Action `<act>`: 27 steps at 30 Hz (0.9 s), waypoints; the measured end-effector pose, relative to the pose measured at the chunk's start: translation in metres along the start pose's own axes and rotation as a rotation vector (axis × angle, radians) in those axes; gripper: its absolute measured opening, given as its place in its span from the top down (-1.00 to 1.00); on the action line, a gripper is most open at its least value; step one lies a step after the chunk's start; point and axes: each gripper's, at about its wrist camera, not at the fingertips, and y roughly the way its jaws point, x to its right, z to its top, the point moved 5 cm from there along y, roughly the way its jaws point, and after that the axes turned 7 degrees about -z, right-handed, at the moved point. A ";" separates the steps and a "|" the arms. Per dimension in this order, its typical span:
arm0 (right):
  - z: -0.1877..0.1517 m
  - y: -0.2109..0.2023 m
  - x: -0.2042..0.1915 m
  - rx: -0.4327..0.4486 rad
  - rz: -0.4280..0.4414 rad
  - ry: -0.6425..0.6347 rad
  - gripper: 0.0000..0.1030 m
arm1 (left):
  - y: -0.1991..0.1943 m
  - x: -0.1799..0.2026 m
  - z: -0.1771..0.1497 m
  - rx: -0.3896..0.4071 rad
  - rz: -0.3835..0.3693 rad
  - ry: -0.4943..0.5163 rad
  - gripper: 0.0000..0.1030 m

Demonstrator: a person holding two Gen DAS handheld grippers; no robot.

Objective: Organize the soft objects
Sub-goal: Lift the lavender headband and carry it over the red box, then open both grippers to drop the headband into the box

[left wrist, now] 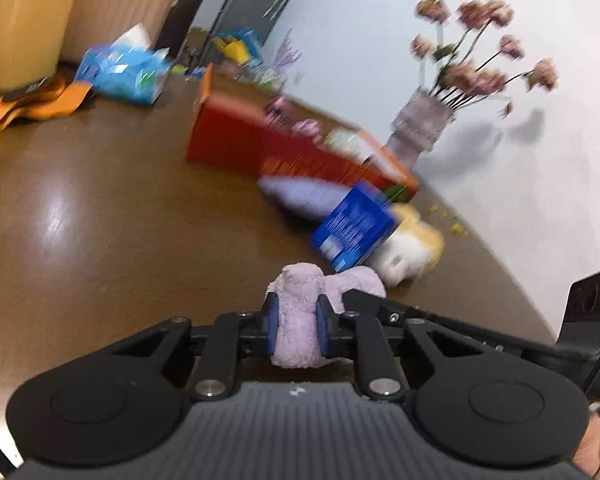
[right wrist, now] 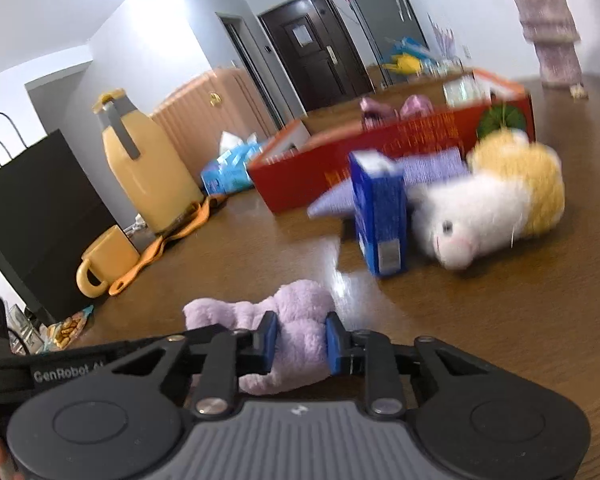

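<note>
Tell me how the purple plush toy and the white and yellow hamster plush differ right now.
The purple plush toy is one pale lilac colour; the hamster plush is white in front and yellow behind. The purple plush toy is pinched between the pads of both the left gripper and the right gripper; the hamster plush lies free on the brown table, beside a blue carton. Both are fluffy soft toys.

A fluffy lilac plush toy (left wrist: 298,316) (right wrist: 296,332) lies low over the brown table, squeezed on two sides.
</note>
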 end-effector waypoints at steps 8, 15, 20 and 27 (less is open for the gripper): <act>0.147 0.010 0.005 0.144 0.025 -0.053 0.54 | 0.036 0.035 0.141 0.097 -0.079 0.133 0.64; 0.244 0.135 0.028 -0.014 -0.003 -0.020 0.54 | 0.142 -0.005 0.231 0.000 0.069 0.099 0.65; 0.241 0.234 0.042 -0.189 -0.041 -0.037 0.54 | 0.205 -0.053 0.233 -0.124 0.228 0.114 0.64; 0.220 0.297 0.056 -0.335 -0.089 -0.024 0.49 | 0.242 -0.079 0.215 -0.191 0.410 0.221 0.62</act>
